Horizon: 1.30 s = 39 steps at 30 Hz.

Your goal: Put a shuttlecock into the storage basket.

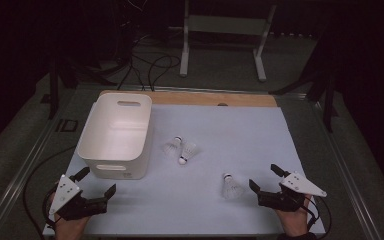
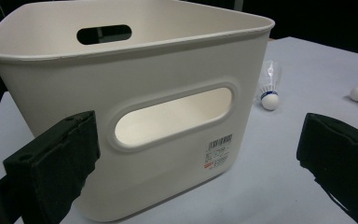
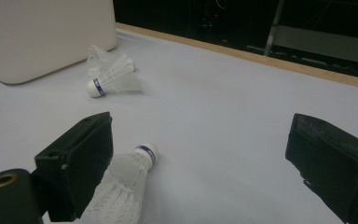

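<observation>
right gripper [image 1: 266,181]: jaws wide, nothing in them | near shuttlecock [image 1: 231,186]: lies on the table just left of it, feathers toward the person | move: slide left, pinch softly | left gripper [image 1: 98,181]: wide, nothing held | far: white bin [image 1: 114,150] waits

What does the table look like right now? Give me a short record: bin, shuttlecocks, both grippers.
bin: white bin with handle slots, upright at the table's left, nothing visible inside
shuttlecocks: three, all lying on the table outside the bin
pair: close together just right of the bin
single shuttlecock: nearer the person, just left of the right gripper
left gripper: jaws open, facing the bin's near wall, holding nothing
right gripper: jaws open, holding nothing; single shuttlecock lies beside one jaw
surface: pale table cover
</observation>
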### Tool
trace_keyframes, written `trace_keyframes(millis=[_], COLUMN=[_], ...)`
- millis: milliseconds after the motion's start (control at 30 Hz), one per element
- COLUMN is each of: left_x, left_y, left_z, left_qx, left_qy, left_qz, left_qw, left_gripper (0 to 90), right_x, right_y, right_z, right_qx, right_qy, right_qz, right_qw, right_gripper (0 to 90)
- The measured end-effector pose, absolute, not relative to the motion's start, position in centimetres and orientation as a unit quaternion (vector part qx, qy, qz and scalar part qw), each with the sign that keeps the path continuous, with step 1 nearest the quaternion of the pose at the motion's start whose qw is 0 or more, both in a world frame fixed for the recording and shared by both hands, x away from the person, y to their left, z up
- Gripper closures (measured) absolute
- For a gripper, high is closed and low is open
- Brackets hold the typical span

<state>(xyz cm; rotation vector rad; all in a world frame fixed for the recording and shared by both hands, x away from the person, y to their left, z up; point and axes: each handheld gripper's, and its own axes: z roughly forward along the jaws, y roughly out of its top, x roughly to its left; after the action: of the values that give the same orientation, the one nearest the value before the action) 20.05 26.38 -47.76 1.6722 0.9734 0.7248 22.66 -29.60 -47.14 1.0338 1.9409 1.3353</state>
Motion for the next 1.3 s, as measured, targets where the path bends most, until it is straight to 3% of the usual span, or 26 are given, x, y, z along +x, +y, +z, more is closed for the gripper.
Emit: trace_keyframes(millis=[1300], left_x=[20.1], left_y=[26.5], left_z=[-47.9], left_qx=[0.691], left_qy=[0.407], left_qz=[0.302], left_qw=[0.515], left_gripper=[0.2], right_x=[23.0], right_y=[-27.9], right_z=[-48.1], right_qx=[0.370], right_qy=[0.755], right_qz=[0.474], right_qw=[0.262], right_gripper=[7.4])
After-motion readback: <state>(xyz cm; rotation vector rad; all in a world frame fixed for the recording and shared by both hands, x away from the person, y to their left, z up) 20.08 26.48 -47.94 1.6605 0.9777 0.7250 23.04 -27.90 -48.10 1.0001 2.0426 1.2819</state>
